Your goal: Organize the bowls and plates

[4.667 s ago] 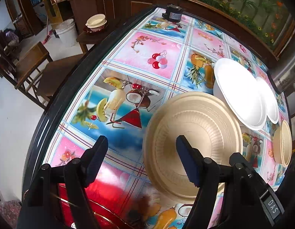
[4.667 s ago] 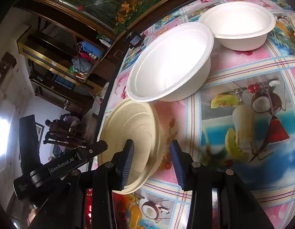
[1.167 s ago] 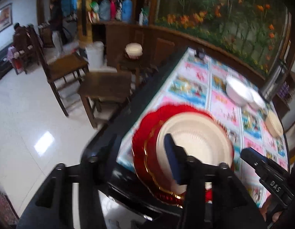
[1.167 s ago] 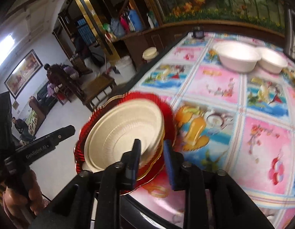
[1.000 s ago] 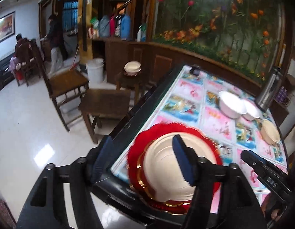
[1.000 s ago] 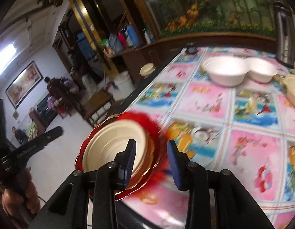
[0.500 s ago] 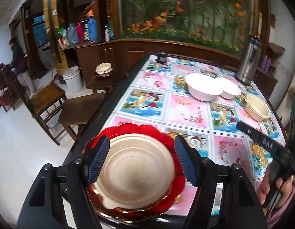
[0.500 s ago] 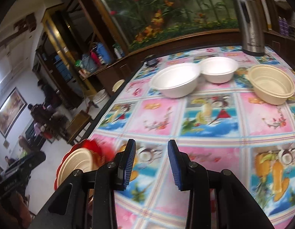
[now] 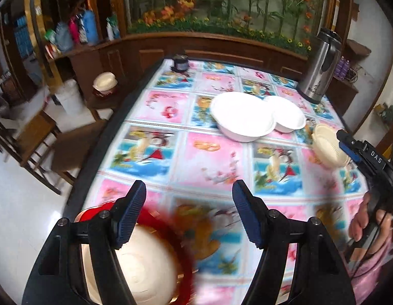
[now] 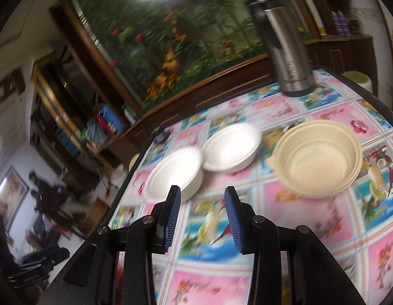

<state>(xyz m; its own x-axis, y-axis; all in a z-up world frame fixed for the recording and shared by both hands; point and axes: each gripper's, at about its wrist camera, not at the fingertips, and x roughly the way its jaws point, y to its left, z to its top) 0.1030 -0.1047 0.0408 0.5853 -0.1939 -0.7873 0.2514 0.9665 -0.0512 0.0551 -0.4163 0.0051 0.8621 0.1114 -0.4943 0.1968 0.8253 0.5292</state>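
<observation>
Both tongs have swung away from the beige plate [image 9: 143, 272], which now lies on the red plate [image 9: 182, 259] at 7 o'clock of the surface [image 9: 216, 167]. Left tongs [image 9: 189, 216] gape empty; right tongs [image 10: 202, 218] stand part open, empty. Two white bowls [image 10: 229, 151] touch around 11 o'clock, beige bowl [image 10: 318, 157] at 1 o'clock

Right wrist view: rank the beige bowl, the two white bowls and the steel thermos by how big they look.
1. Beige bowl, though it is nearest.
2. Steel thermos, tall and farther back.
3. The two white bowls: alike and blurred, so unranked.
</observation>
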